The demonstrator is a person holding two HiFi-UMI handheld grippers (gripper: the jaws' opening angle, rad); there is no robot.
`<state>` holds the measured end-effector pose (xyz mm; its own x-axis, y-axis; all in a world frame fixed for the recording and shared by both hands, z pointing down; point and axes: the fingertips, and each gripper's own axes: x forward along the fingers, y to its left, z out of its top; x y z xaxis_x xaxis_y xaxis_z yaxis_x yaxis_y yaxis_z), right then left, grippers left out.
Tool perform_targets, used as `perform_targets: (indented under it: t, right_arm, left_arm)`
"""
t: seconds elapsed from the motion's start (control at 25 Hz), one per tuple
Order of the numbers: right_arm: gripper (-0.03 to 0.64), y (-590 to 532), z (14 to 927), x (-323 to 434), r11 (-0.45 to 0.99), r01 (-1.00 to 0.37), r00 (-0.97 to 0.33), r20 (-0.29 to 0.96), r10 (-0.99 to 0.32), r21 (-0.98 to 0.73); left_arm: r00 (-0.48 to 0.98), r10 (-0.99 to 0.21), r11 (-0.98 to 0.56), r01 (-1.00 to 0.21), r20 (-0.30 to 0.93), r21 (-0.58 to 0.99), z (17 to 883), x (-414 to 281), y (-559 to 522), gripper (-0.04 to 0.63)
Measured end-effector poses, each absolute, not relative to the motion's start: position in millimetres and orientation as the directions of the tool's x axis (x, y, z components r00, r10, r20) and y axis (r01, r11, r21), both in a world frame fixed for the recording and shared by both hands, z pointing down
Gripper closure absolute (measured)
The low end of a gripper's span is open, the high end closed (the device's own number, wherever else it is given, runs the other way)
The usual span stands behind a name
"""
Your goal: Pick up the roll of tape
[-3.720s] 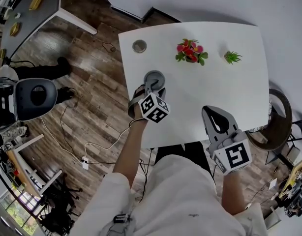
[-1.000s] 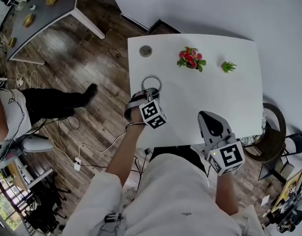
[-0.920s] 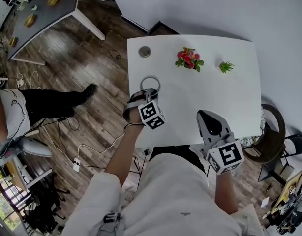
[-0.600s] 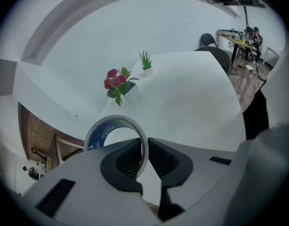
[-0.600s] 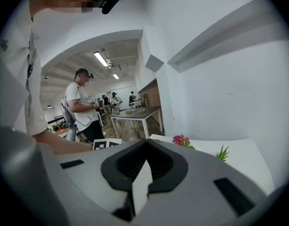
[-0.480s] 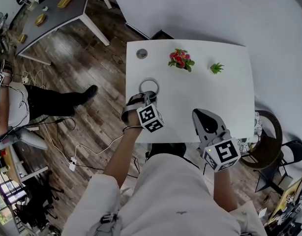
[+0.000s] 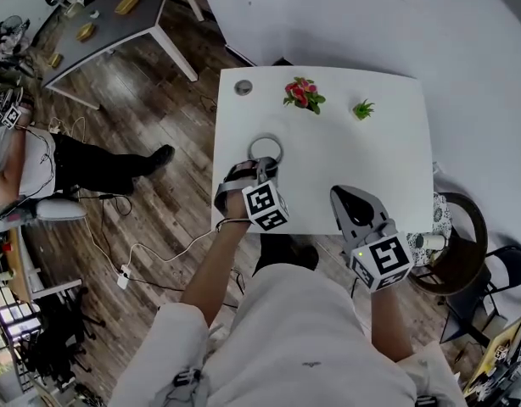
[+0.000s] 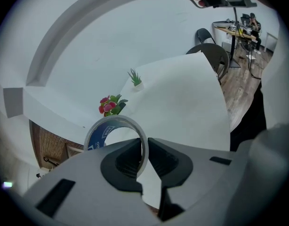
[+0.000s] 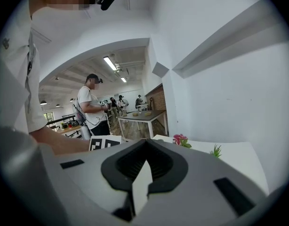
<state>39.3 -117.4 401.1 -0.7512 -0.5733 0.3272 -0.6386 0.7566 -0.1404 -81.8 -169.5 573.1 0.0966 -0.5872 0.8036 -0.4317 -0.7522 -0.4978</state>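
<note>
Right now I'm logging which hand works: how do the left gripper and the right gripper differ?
The jaws of the left gripper pinch the wall of the tape roll; those of the right gripper are together on nothing. The left gripper tilts down toward the table; the right gripper looks more level, out into the room. Both are the same grey build.

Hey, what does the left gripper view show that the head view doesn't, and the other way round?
Only the left gripper view: the left gripper's jaws pinching the wall of the roll of tape, and blue print inside the roll. Only the head view: the right gripper, both marker cubes, and a small round thing at the table's far corner. Both: the tape, the white table, the red flowers and the small green plant.
</note>
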Motion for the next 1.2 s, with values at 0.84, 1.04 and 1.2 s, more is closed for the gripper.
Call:
perform_targets:
  t: [0.84,1.04,1.2]
  right_arm:
    - [0.609,-18.5,389.1,99.7,0.768,-0.632,-0.761,0.275,-0.588,-0.104]
    - [0.609,0.3,384.5,107.4,0.769,-0.631,-0.763,0.259,-0.592,-0.1]
    - [0.609,10.6,379.2,115.6,0.771,-0.63,-0.765,0.245,-0.596,-0.093]
  left_arm:
    - [0.242,-0.691,-0.682,-0.532,0.681,-0.503,508.4,13.4,-55.8,0.54]
    - [0.283,-0.742,-0.636,-0.581,0.607,-0.508,479.5,24.8,-34.3,0.54]
    - [0.306,-0.781,-0.593,-0.637,0.545,-0.492,450.9,33.6,-16.0,0.54]
